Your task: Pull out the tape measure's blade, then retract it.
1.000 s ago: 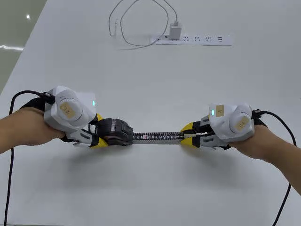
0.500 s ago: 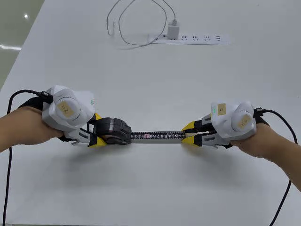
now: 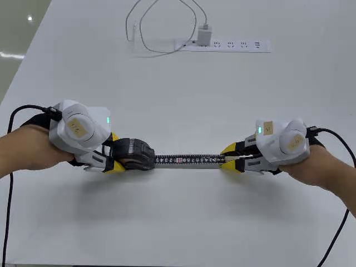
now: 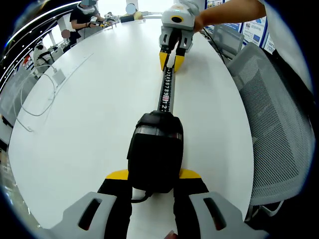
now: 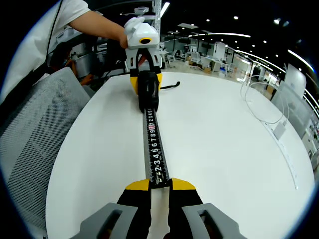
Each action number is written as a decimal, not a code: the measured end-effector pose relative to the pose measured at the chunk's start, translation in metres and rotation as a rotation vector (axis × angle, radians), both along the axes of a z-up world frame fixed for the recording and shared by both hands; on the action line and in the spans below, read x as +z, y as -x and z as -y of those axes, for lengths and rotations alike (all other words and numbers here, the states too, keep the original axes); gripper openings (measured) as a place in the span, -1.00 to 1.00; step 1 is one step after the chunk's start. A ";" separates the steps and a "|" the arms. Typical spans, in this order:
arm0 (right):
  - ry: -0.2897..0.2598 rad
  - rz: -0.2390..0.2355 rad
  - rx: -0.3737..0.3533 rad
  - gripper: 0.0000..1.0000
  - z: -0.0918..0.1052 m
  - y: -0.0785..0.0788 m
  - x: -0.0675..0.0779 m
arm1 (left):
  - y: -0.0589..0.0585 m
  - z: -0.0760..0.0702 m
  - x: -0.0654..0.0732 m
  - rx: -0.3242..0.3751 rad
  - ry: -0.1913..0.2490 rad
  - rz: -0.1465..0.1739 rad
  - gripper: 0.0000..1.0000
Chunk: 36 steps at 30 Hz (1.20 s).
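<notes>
Gripping the black tape measure (image 3: 135,154), your left gripper (image 3: 115,152) has both jaws clamped on its sides, low over the white table (image 3: 178,94). Your right gripper (image 3: 228,158) faces it, jaws pinched tight on the tip of the blade (image 3: 189,159), which runs straight between the two with its numbers facing up. Whether the blade touches the table is hard to judge from these angles. A power strip (image 3: 233,45) with a charger (image 3: 204,38) plugged in lies near the far edge
</notes>
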State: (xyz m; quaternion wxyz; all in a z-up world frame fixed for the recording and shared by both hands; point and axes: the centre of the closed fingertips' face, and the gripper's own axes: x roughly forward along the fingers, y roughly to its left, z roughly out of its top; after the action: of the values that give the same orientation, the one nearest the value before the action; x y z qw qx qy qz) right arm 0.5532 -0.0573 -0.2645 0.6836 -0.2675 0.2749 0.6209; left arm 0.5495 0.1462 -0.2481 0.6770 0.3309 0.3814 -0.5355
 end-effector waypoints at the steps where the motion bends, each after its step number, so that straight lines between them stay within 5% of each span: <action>1: 0.001 0.000 0.000 -0.85 0.001 0.000 0.000 | 0.000 0.000 0.000 0.000 0.000 0.000 -0.47; 36: 0.050 0.000 -0.012 -0.85 0.033 -0.001 -0.002 | 0.000 0.000 0.000 -0.001 0.000 0.000 -0.47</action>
State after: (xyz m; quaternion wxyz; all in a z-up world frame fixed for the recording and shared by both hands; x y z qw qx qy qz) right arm 0.5540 -0.0903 -0.2664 0.6803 -0.2830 0.2919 0.6099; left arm 0.5493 0.1463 -0.2483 0.6767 0.3313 0.3812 -0.5357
